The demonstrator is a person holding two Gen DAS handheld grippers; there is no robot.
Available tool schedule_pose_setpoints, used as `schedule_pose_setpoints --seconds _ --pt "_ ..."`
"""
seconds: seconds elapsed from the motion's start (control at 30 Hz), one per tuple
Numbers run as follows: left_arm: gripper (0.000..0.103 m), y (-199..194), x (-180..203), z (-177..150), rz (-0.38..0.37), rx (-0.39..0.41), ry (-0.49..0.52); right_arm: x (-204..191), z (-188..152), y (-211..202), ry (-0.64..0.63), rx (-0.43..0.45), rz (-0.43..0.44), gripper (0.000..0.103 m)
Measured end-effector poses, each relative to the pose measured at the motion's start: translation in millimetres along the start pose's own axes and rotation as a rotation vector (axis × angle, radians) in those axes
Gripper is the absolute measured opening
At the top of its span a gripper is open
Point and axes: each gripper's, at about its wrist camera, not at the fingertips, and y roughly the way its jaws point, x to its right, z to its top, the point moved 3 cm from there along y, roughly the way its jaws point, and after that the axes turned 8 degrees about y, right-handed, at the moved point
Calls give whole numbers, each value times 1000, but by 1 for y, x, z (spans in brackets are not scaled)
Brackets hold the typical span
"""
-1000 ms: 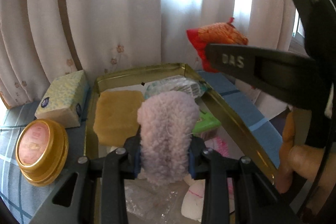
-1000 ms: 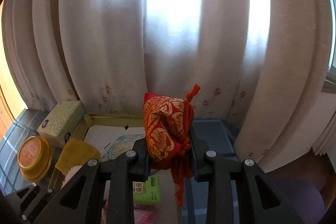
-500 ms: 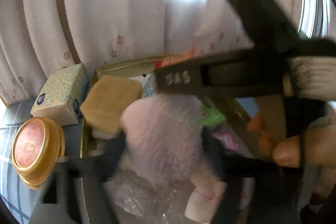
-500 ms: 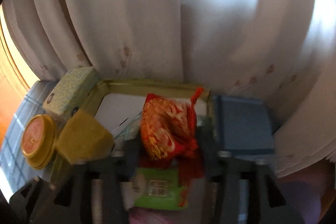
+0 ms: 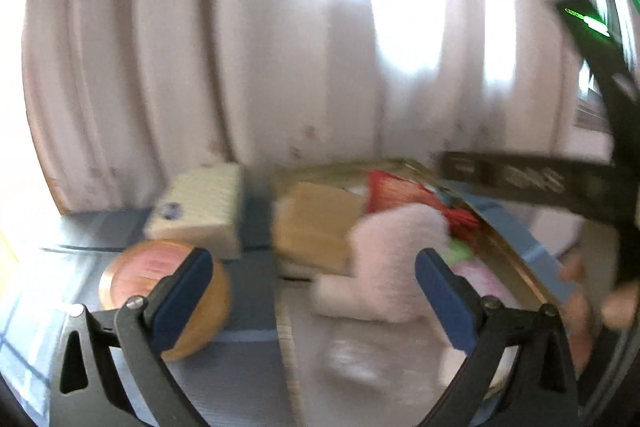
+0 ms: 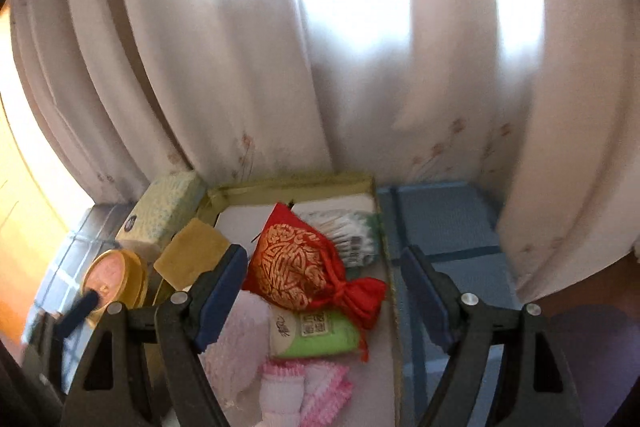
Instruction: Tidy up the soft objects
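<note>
Biggest thing here is the curtain (image 6: 280, 67) filling the back, then the blue checked surface (image 6: 448, 219) and the shallow gold tray (image 6: 296, 183) sitting against its far edge. Everything soft is piling up in that tray.

Both tongs have just been opening and nothing is between them now. The left tongs (image 5: 312, 279) stand wide and released, with the fluffy pink plush (image 5: 396, 251) lying in the tray beyond them, near the tray's left rim beside the tan sponge (image 5: 316, 223). The right tongs (image 6: 324, 291) are released too, and the red-and-gold pouch (image 6: 298, 271) lies mid-tray, resting on the green packet (image 6: 316, 335) and against the cotton swab bag (image 6: 348, 231). Pink socks (image 6: 304, 391) are at the tray's near end.

Doing this bit well, I'd say: pull both tongs straight back and up so the pads don't snag the plush fibres or the pouch's tassel and drag stuff out again. Also keep the two tongs from bumping, they're close.

Off the tray's left side are a tissue box (image 6: 168, 211) and a round gold tin (image 6: 114, 281).

Writing: the green packet has a printed label and the swab bag has text, but it's all too blurry to read.
</note>
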Motion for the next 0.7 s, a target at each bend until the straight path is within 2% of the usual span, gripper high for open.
schedule_pose_setpoints --seconds 0.1,0.23,0.3,0.33,0.4,0.53,0.7 --pt "103 -10 -19 -1 62 68 -24 -1 -15 -32 16 188 -79 83" --pt "103 -18 -43 -2 192 147 -26 -9 -42 -77 57 496 -179 99" --pt "103 -21 -51 -3 252 175 -20 -13 -55 -95 95 633 -195 101" --pt "103 -22 -53 -4 279 188 -14 -15 -59 -99 113 673 -191 102" --pt "103 -22 -57 -6 313 204 -3 -19 -65 -104 147 725 -192 102" --pt "103 -25 -54 -11 340 238 9 -25 -73 -100 156 732 -201 102" --pt "103 -26 -51 -12 321 255 16 -23 -83 -109 168 801 -213 102"
